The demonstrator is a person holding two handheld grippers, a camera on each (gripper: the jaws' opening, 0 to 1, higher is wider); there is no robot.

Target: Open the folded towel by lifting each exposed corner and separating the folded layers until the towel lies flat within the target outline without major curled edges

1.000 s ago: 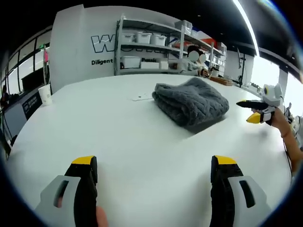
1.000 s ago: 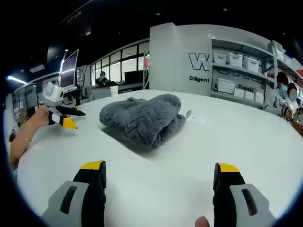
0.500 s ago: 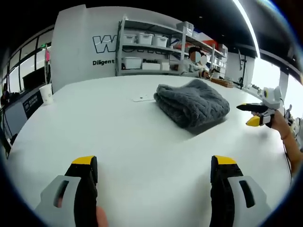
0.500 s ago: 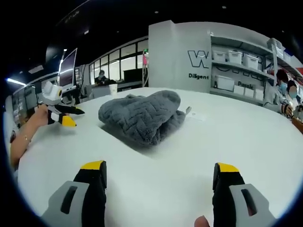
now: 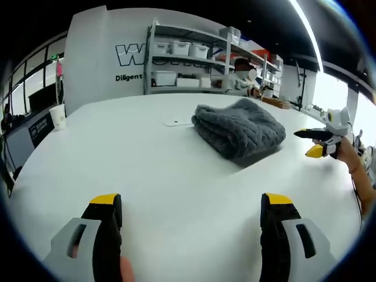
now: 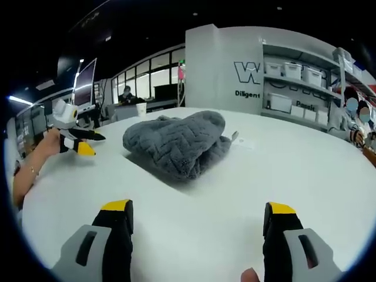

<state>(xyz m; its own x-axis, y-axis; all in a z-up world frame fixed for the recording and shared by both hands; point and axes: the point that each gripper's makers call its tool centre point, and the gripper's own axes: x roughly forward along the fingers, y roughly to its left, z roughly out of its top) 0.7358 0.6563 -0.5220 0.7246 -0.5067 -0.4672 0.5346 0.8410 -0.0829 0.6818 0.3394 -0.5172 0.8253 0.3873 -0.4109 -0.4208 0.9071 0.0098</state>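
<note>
- Little has shifted since the earlier frames: our views drift only slightly and the towel sits as it did, a folded grey bundle on the white worktop.
- We hold the left gripper with its jaws spread wide and nothing between them, well short of the towel.
- We hold the right gripper the same way, agape and empty, on the towel's other side.
- We see no target outline on the worktop.
- Our worry: the plush layers bunch together, so a pinch could catch several folds and drag the whole bundle rather than peel one corner.
- A small white tag lies just beside the towel and could get swept along.
</note>
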